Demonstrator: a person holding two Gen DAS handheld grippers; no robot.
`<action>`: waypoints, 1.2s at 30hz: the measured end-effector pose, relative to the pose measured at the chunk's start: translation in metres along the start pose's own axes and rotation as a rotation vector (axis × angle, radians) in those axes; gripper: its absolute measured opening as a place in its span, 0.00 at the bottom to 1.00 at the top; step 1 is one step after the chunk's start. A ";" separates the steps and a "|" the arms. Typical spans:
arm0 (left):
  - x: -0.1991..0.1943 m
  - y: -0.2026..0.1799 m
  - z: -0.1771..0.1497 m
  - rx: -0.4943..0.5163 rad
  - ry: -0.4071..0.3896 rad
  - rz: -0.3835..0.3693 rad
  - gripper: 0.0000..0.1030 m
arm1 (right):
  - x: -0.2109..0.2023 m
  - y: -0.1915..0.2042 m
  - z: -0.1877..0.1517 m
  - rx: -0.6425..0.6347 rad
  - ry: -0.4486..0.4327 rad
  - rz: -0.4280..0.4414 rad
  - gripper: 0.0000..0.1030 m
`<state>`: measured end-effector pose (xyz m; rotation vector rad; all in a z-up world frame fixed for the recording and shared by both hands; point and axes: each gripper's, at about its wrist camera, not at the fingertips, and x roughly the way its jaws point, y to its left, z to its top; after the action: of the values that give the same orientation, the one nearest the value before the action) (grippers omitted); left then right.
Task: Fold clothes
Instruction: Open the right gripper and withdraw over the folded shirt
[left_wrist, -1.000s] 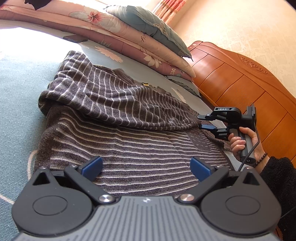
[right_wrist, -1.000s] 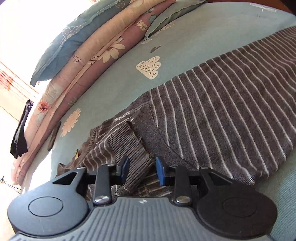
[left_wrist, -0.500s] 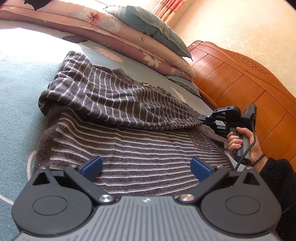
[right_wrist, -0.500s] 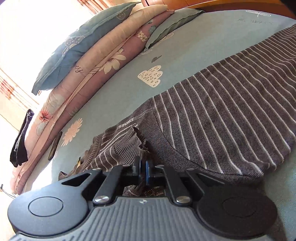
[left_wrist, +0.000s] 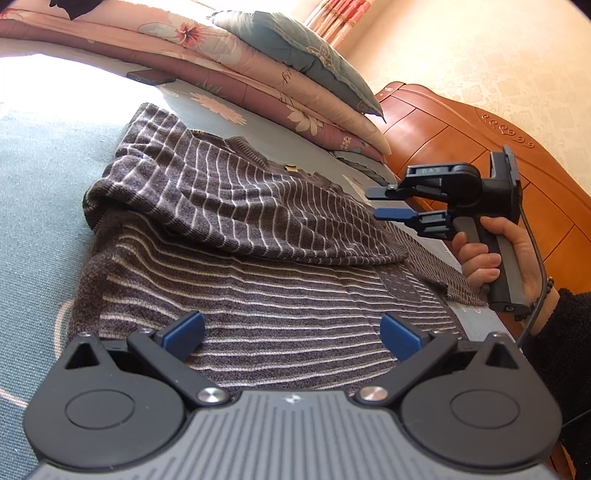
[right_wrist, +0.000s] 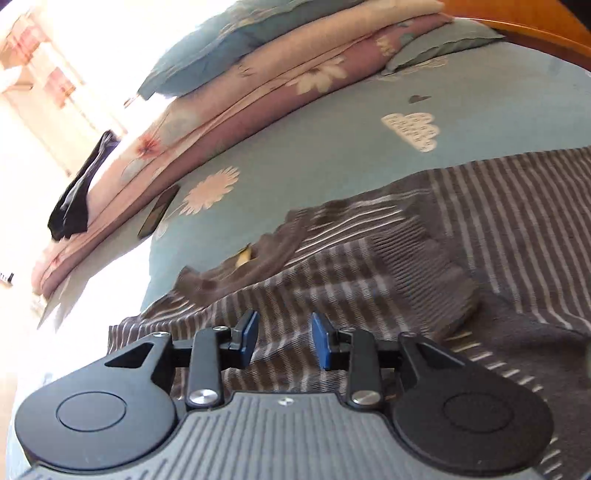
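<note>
A grey striped sweater (left_wrist: 258, 258) lies spread on the teal bed sheet (left_wrist: 33, 206), filling the middle of the left wrist view, with 1 sleeve folded across its body from upper left toward the right. At the bottom of that frame the left claw (left_wrist: 291, 332) hangs over the sweater's lower hem, its 2 blue pads wide apart and nothing between them. At the right edge, a hand (left_wrist: 498, 254) in a dark fuzzy sleeve grips the handle of the right claw (left_wrist: 384, 203), which sits just above the folded sleeve's cuff; its jaws are opening and hold no cloth. In the blurred right wrist view the same claw (right_wrist: 284, 339) shows a clear gap between its pads, the sweater's ribbed cuff (right_wrist: 424, 280) lying loose beyond them. Stacked floral quilts and pillows (left_wrist: 258, 62) run along the top, a dark phone (left_wrist: 151, 77) beside them, and a wooden headboard (left_wrist: 480, 147) stands at the right.
</note>
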<state>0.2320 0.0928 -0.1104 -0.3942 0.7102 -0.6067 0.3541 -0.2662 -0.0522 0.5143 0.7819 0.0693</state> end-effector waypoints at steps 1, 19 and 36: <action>0.000 0.000 0.000 0.001 0.000 0.000 0.98 | 0.013 0.016 -0.004 -0.042 0.031 0.003 0.35; 0.001 0.002 0.001 -0.005 -0.001 0.001 0.98 | 0.006 0.024 -0.017 -0.173 0.065 -0.134 0.45; 0.002 0.000 0.000 0.012 0.000 0.009 0.98 | -0.006 0.013 -0.021 -0.132 0.125 -0.045 0.51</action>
<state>0.2332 0.0914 -0.1110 -0.3801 0.7076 -0.6021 0.3376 -0.2479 -0.0547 0.3692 0.9044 0.1112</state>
